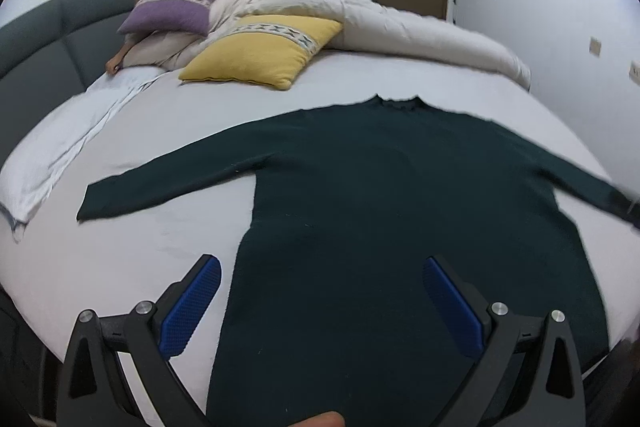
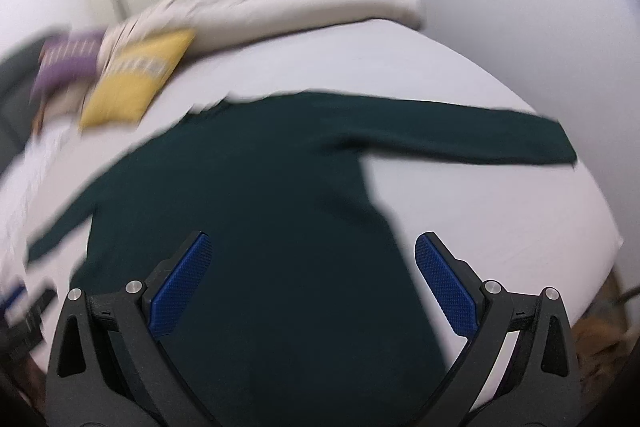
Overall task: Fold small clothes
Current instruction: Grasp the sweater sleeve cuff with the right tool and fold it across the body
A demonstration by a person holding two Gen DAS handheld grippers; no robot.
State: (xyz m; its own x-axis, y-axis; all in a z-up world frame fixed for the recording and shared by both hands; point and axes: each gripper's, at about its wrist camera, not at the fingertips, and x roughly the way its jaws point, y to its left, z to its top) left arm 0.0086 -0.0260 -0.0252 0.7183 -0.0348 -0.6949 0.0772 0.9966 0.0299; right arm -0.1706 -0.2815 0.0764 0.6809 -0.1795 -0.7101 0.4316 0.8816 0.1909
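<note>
A dark green long-sleeved sweater (image 1: pixel 380 187) lies flat on the white bed sheet (image 1: pixel 160 239), neck away from me, both sleeves spread out sideways. My left gripper (image 1: pixel 322 269) is open and empty, held above the sweater's lower left part, its left pad over the sheet. In the right wrist view, which is blurred, the sweater (image 2: pixel 260 207) fills the middle, its right sleeve (image 2: pixel 480 143) stretched to the right. My right gripper (image 2: pixel 314 249) is open and empty above the sweater's lower right part.
A yellow pillow (image 1: pixel 260 51), a purple pillow (image 1: pixel 168 9) and a bunched beige duvet (image 1: pixel 400 23) lie at the head of the bed. A grey headboard (image 1: pixel 44 47) stands at the left. A white garment (image 1: pixel 68 147) lies along the left side. The bed's edge (image 2: pixel 600 267) drops off at right.
</note>
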